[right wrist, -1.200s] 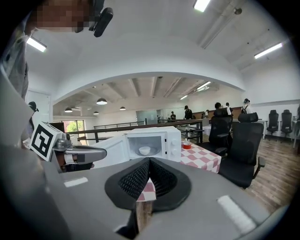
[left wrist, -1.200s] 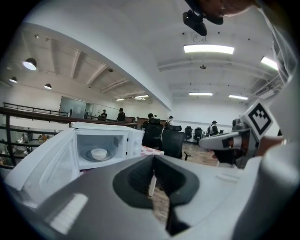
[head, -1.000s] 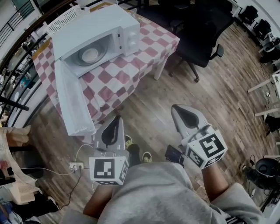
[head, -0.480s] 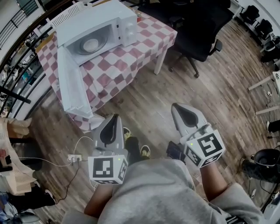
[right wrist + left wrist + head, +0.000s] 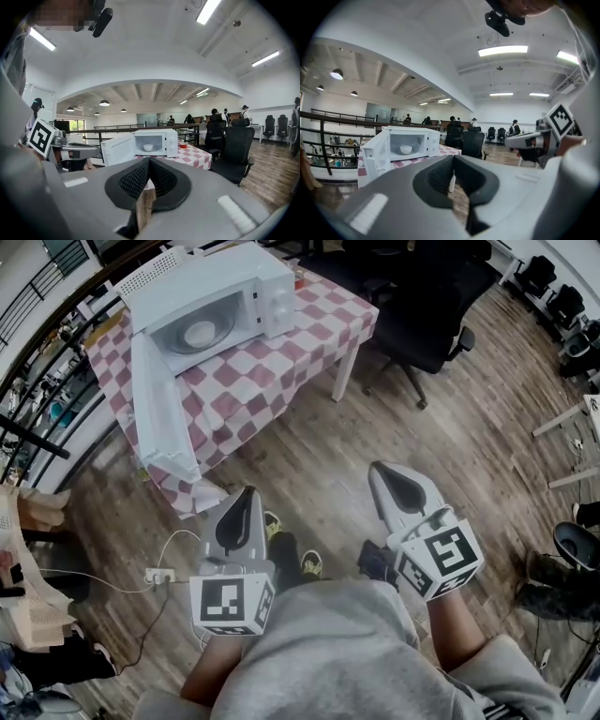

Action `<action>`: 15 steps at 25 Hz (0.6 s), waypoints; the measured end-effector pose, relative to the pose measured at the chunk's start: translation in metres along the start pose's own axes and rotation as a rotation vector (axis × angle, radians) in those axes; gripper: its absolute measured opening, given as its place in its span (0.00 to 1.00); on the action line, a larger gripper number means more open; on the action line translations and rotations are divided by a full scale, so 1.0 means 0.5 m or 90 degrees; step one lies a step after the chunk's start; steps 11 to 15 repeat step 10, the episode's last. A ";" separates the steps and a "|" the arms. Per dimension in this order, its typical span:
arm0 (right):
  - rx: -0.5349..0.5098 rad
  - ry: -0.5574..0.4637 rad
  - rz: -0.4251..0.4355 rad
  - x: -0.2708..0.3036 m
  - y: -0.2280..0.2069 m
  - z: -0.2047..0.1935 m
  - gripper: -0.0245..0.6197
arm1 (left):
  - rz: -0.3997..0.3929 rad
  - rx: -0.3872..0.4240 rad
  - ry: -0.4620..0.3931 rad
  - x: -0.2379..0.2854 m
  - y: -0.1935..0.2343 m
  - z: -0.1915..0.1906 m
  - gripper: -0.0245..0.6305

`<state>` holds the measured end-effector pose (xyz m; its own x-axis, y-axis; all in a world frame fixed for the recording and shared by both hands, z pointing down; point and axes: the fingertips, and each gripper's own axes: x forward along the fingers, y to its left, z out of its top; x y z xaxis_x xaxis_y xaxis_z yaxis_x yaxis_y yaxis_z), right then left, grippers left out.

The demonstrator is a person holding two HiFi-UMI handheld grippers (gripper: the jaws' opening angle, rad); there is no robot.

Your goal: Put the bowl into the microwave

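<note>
The white microwave [image 5: 265, 276] stands on a red-and-white checked table [image 5: 281, 362] with its door [image 5: 159, 418] swung wide open. A small white bowl [image 5: 200, 333] sits inside on the turntable; it also shows in the left gripper view as the bowl [image 5: 406, 149] and in the right gripper view as the bowl [image 5: 147, 147]. My left gripper [image 5: 248, 495] and right gripper [image 5: 377, 471] hover over the wooden floor, well short of the table. Both point towards the microwave, shut and with nothing in them.
A black office chair [image 5: 427, 310] stands right of the table. A power strip [image 5: 160, 574] and its cable lie on the floor near my left. A dark railing [image 5: 37, 357] runs behind the table. More chairs [image 5: 553, 292] stand at the far right.
The table and microwave have slid up and away in the head view, so both grippers now sit a little farther from them. Both stay shut.
</note>
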<state>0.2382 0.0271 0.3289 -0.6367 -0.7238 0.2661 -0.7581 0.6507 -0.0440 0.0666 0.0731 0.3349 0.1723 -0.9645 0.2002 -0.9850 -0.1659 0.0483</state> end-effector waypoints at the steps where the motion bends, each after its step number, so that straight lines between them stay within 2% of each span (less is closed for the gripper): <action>1: -0.001 0.001 0.001 -0.002 0.002 0.000 0.03 | 0.001 0.000 -0.002 -0.003 0.000 0.002 0.05; 7: -0.028 0.009 0.006 -0.014 0.011 0.005 0.03 | 0.007 -0.003 -0.008 -0.017 0.003 0.006 0.05; 15: -0.031 0.008 0.005 -0.018 0.014 0.010 0.03 | 0.009 0.001 -0.009 -0.024 0.007 0.007 0.05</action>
